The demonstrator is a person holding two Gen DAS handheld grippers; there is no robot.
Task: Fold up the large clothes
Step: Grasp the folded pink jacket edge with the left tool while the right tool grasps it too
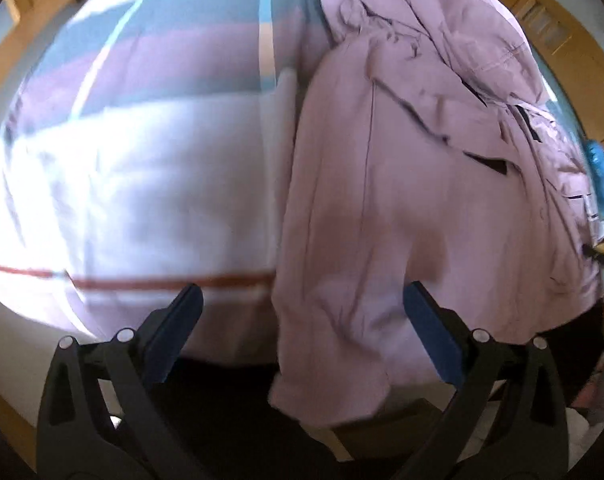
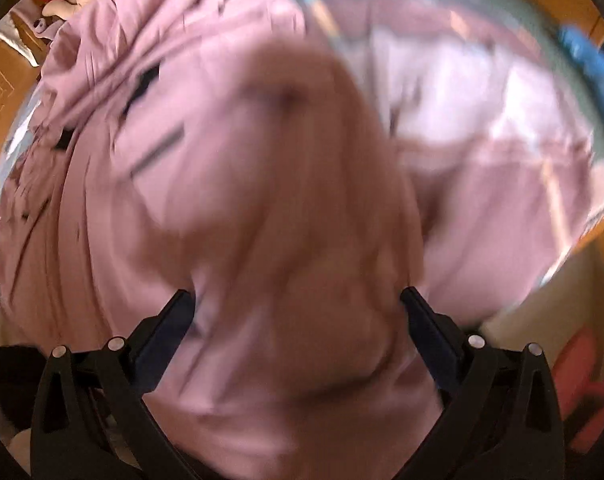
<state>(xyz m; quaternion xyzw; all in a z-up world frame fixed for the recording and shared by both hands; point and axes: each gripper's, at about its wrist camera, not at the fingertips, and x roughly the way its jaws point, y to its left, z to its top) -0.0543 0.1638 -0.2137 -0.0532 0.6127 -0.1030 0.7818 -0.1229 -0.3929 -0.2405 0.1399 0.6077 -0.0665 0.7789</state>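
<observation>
A large pale pink padded jacket (image 1: pixel 421 160) lies crumpled on a bed with a striped cover (image 1: pixel 142 140). One of its sleeves hangs over the bed's near edge. My left gripper (image 1: pixel 302 300) is open, with the sleeve's edge lying between the fingers, not pinched. In the right wrist view the jacket (image 2: pixel 262 200) fills the frame, blurred. My right gripper (image 2: pixel 298 300) is open, and a bulge of pink cloth lies between its fingers.
Wooden furniture (image 1: pixel 561 20) stands behind the bed. A blue object (image 1: pixel 601 168) lies at the bed's right edge and shows in the right wrist view (image 2: pixel 585 60). A red thing (image 2: pixel 585 380) sits low on the floor to the right.
</observation>
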